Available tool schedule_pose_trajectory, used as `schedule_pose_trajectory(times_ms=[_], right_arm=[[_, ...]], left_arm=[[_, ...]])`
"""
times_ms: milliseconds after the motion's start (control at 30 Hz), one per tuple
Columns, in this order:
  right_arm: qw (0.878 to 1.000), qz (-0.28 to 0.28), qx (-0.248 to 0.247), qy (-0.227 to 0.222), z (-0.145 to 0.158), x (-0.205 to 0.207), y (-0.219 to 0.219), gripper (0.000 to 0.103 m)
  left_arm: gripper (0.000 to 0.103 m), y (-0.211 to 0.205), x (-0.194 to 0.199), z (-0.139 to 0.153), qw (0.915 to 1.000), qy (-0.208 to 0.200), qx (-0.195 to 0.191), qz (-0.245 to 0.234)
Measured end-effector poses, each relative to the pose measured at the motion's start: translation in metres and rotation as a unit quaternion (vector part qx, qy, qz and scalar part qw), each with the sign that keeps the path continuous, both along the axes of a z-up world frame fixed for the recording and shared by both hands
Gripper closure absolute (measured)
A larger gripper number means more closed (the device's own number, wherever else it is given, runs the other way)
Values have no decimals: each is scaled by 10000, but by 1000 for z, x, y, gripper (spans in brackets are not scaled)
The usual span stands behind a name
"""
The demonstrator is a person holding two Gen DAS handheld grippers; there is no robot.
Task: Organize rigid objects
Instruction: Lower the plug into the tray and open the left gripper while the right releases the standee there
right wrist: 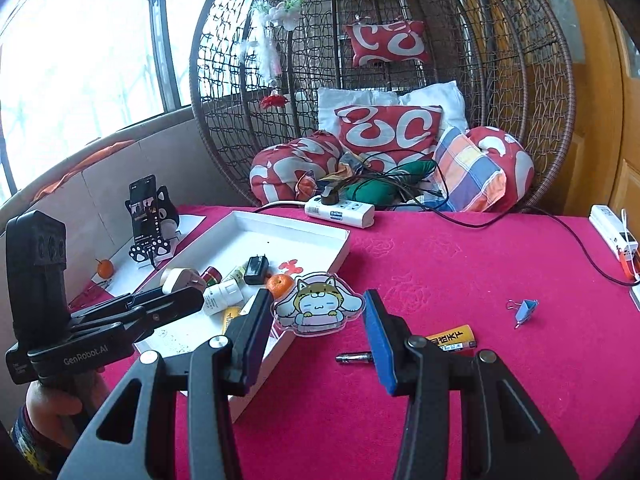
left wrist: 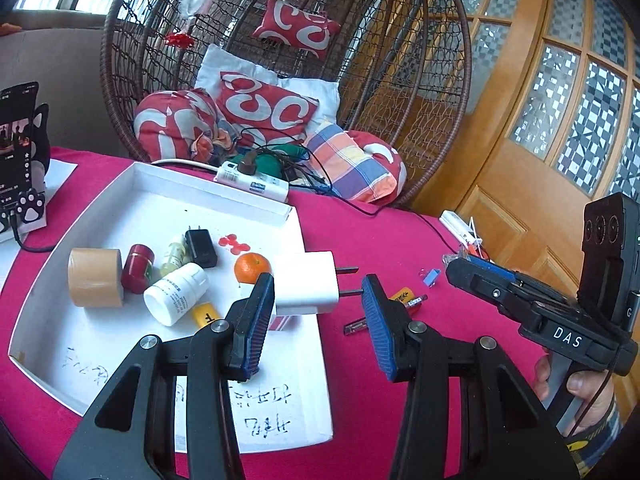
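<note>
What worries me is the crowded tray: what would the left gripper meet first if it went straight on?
Likely the white tray's far wall near its right corner, struck by the white charger the left gripper holds; the tangerine lies just left of that line. Depth unclear.
</note>
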State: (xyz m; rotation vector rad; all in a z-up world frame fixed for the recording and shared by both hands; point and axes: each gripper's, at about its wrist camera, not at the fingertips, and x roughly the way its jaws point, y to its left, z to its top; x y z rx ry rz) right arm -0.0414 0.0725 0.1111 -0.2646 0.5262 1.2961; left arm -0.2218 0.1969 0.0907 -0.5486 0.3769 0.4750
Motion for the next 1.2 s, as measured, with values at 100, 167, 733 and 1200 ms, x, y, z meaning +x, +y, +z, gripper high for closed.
schedule_pose_trajectory(times_ms=[100,167,733,1200], right_arm=[[10000,85,-48,-19,0,-5,11,57],[9999,139,-52,-9,1,-7,18,57],[9982,230,-533,115,-22,-16,115,57],[9955,209,-927,-17,-68,-33,175,57]], left_arm=[[58,10,-8,2,9999,-32,10,156],[58,19,-15,6,9995,-35,48,296],[58,126,-16,-3,9883,624,132,1384],[58,139,-4,-28,9805,1067,145,1643]])
